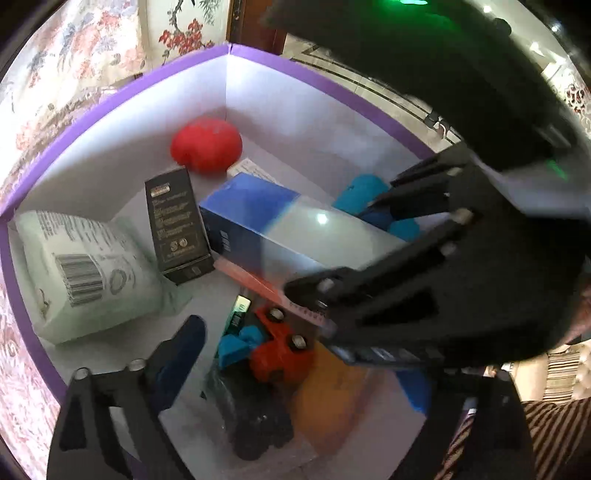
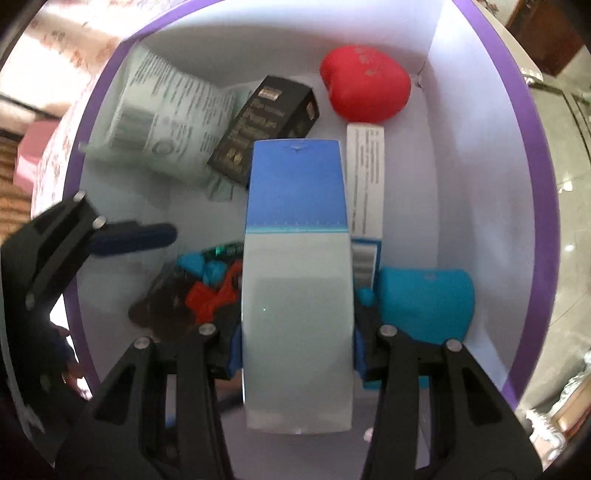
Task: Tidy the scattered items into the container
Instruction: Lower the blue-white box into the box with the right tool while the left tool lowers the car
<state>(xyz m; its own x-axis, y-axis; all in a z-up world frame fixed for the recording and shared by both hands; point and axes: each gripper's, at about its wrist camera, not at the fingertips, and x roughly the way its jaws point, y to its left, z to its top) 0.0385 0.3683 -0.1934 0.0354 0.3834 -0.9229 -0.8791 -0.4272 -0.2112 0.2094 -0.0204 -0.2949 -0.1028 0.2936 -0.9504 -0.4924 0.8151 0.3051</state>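
Blue and white, the box (image 2: 297,280) is held by the right gripper (image 2: 297,354) inside the purple-edged container (image 2: 532,155), above other items. The left gripper (image 1: 295,339) is seen wide open, empty. Next, release is probably needed.

Floral-patterned cloth (image 1: 55,74) seen at left. Panel painted with red blossoms (image 1: 184,33) set behind, beside dark wooden frame (image 1: 236,22). Glossy tiled floor (image 2: 569,206) lit by bright reflections at right. Striped fabric (image 1: 554,435) glimpsed at lower right.
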